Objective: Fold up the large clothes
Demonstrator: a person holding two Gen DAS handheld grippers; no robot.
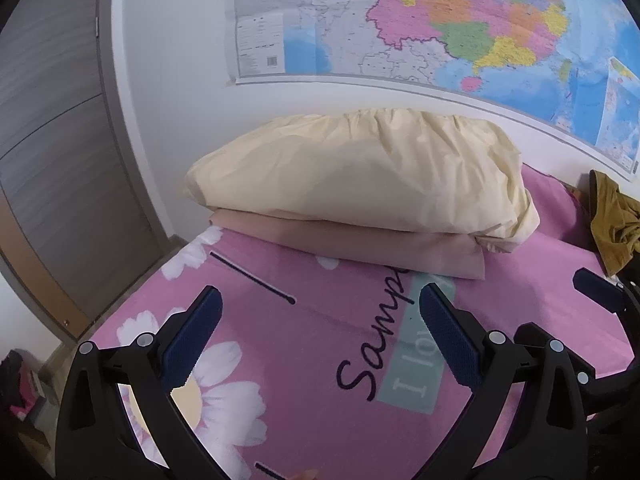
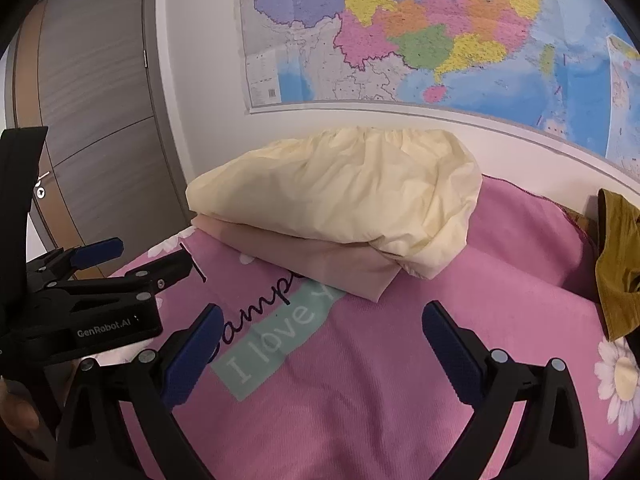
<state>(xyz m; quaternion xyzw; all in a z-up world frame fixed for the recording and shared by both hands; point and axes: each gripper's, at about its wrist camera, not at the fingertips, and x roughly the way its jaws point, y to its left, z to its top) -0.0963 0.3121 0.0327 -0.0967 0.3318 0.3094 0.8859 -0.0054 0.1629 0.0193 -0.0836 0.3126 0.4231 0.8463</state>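
A folded cream garment (image 1: 360, 176) lies on top of a folded beige-pink garment (image 1: 360, 246) on the pink flowered bed sheet (image 1: 304, 344), near the wall. The same stack shows in the right wrist view: cream (image 2: 340, 196) over beige-pink (image 2: 320, 264). A crumpled mustard garment (image 1: 614, 224) lies at the right of the bed, also in the right wrist view (image 2: 620, 264). My left gripper (image 1: 320, 320) is open and empty, hovering above the sheet short of the stack. My right gripper (image 2: 320, 340) is open and empty beside it. The left gripper (image 2: 100, 280) shows in the right wrist view.
A large coloured wall map (image 1: 440, 20) hangs above the bed on the white wall. A grey-brown door (image 1: 60, 140) stands at the left past the bed's edge. Dark items (image 1: 20, 384) lie on the floor at lower left.
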